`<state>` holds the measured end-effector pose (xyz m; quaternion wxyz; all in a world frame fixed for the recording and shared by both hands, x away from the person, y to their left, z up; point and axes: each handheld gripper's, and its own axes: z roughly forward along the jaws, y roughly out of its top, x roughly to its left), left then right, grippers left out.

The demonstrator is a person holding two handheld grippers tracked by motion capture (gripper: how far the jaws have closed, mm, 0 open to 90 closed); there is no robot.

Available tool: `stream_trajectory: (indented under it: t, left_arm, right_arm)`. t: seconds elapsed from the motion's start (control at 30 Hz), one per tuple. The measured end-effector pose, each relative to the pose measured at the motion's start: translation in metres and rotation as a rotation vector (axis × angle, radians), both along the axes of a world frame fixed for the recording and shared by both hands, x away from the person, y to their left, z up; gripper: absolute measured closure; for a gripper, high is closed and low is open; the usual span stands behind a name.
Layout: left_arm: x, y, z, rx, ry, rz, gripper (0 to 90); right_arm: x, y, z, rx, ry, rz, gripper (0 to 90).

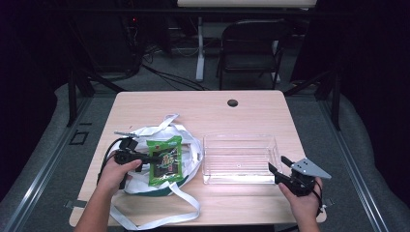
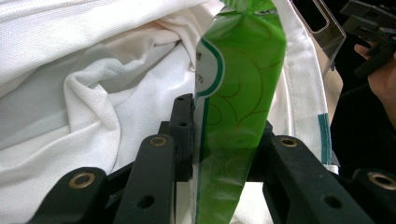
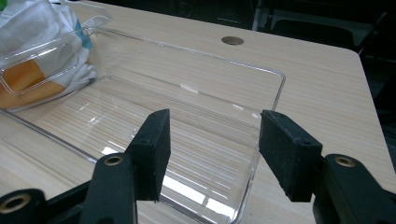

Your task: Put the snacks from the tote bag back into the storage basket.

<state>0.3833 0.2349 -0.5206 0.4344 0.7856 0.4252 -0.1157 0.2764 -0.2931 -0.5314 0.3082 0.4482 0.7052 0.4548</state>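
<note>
Left claw (image 2: pixel 224 140) is clamping the green packet (image 2: pixel 238 107) edge-on over the white bag (image 2: pixel 70 93), long axis running away from the claw. Right claw (image 3: pixel 212 144) is hanging wide at the tray (image 3: pixel 268 112) rim, tray lying to the packet's right on the counter (image 1: pixel 193 104).

I see the table (image 1: pixel 193 108) brightly lit from overhead, dark surroundings, glare on the clear tray (image 3: pixel 261 140), and near jaws softly blurred.

Green snack packet (image 1: pixel 165 160), glossy and flat, atop white cloth bag (image 1: pixel 145 181), left edge pinched.
</note>
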Motion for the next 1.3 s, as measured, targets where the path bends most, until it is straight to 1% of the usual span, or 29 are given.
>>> stream_trajectory:
  t: [0.2,0.37,0.43,0.47,0.53,0.73,0.8,1.0,1.07,1.3]
  left_arm:
    - [0.000,0.003,0.001,-0.009,-0.009,0.010,71.8]
    - [-0.002,0.007,0.005,-0.015,-0.038,0.030,71.8]
    - [-0.002,0.008,0.007,-0.013,-0.061,0.042,71.8]
    - [-0.002,0.008,0.007,-0.013,-0.061,0.042,71.9]
    - [-0.003,0.009,0.009,-0.013,-0.074,0.057,71.9]
    - [-0.005,0.012,0.013,-0.022,-0.104,0.072,71.9]
    - [-0.005,0.013,0.014,-0.018,-0.120,0.072,72.0]
    - [-0.007,0.016,0.018,-0.022,-0.148,0.091,72.0]
    - [-0.008,0.017,0.019,-0.027,-0.161,0.098,72.1]
    - [-0.010,0.022,0.024,-0.040,-0.191,0.118,72.2]
  right_arm:
    - [0.000,0.000,-0.001,-0.002,0.001,0.001,43.6]
    - [0.000,0.000,0.000,-0.001,-0.001,0.000,43.7]
    - [0.000,0.000,-0.001,0.001,-0.003,0.000,43.7]
    - [0.000,0.000,-0.001,0.001,-0.002,0.000,43.8]
    - [0.000,0.000,0.000,0.001,-0.002,0.001,43.8]
    - [0.000,0.000,0.000,0.001,-0.004,0.001,43.9]
    - [0.000,0.000,0.000,0.002,-0.004,0.001,43.9]
    - [0.000,0.000,0.000,0.002,-0.005,0.002,44.5]
    - [0.000,0.000,0.000,-0.005,-0.005,-0.002,44.8]
    - [0.000,0.000,0.000,-0.005,-0.004,-0.001,44.9]
